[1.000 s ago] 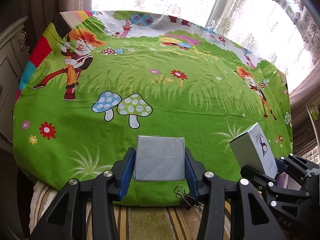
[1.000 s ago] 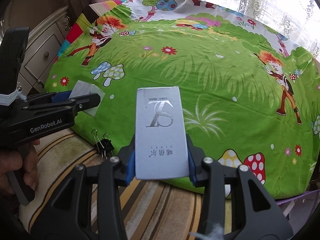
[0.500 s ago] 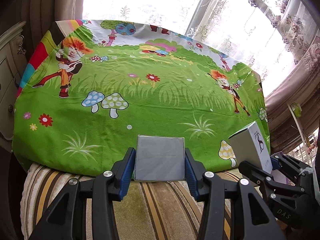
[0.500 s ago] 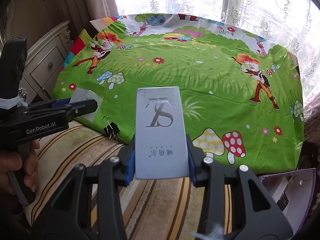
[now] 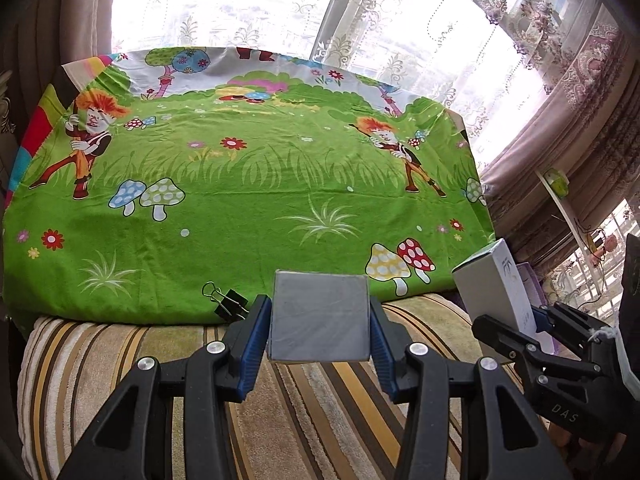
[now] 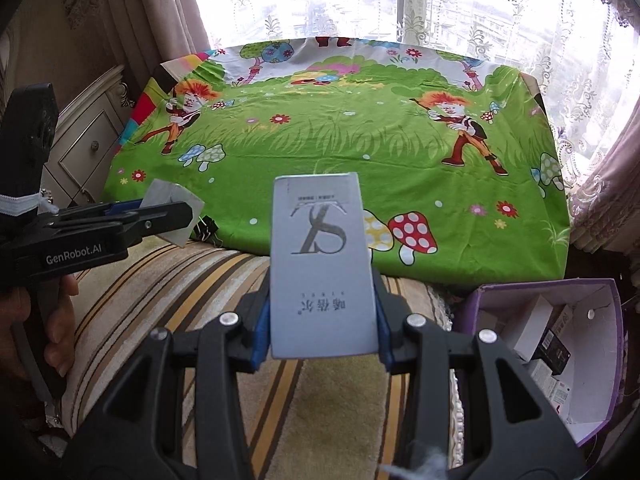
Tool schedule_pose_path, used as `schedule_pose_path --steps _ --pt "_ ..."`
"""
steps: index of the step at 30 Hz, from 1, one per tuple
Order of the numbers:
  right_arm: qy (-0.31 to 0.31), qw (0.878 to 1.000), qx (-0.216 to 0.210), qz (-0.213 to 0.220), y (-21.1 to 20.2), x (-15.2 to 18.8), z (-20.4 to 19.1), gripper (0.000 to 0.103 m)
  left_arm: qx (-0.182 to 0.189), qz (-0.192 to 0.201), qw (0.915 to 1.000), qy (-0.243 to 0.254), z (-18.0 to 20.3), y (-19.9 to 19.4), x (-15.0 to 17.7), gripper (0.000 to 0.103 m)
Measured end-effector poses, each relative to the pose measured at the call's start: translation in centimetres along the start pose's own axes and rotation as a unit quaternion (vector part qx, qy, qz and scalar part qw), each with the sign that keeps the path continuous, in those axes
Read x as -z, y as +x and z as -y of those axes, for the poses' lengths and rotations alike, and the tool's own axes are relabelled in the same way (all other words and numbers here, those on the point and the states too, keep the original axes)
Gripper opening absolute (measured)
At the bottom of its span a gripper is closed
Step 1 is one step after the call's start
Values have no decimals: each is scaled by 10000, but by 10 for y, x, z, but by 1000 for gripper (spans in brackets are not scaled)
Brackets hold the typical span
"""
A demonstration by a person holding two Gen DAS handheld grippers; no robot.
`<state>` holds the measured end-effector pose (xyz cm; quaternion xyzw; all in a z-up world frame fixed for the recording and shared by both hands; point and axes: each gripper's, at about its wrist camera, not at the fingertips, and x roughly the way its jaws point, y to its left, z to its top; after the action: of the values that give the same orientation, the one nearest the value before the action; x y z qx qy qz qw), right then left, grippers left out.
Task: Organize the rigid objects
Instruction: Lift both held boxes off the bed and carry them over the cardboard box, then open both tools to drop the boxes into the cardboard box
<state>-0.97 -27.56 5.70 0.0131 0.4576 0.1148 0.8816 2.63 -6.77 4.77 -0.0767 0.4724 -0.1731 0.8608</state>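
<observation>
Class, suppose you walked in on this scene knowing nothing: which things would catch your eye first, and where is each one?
First the bright green cartoon sheet with mushrooms and red-haired figures, spread under the window. Next, each gripper clamps a box: the left gripper a plain grey box, the right gripper a tall white box with a large printed logo. Lower right sits a purple bin with small boxes inside.

A bright green cartoon sheet [image 5: 248, 184] with mushrooms covers the bed. A striped blanket [image 6: 168, 280] lies at its near edge. Lace curtains [image 6: 360, 0] hang at the window. A white dresser [image 6: 86, 140] stands beside the bed.
</observation>
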Motion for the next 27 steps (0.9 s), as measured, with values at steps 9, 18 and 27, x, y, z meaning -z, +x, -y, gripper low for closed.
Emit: schedule_pose_path --steps 9,18,27 --pt "657 9971 369 88 -30 34 60 46 295 -343 9964 712 66 13 5 48" --pt "1212 9882 873 336 -63 60 119 46 723 -600 9801 1751 163 33 12 48" --pt "1804 9680 1656 547 -92 77 181 46 1068 -819 9592 2488 236 55 24 48"
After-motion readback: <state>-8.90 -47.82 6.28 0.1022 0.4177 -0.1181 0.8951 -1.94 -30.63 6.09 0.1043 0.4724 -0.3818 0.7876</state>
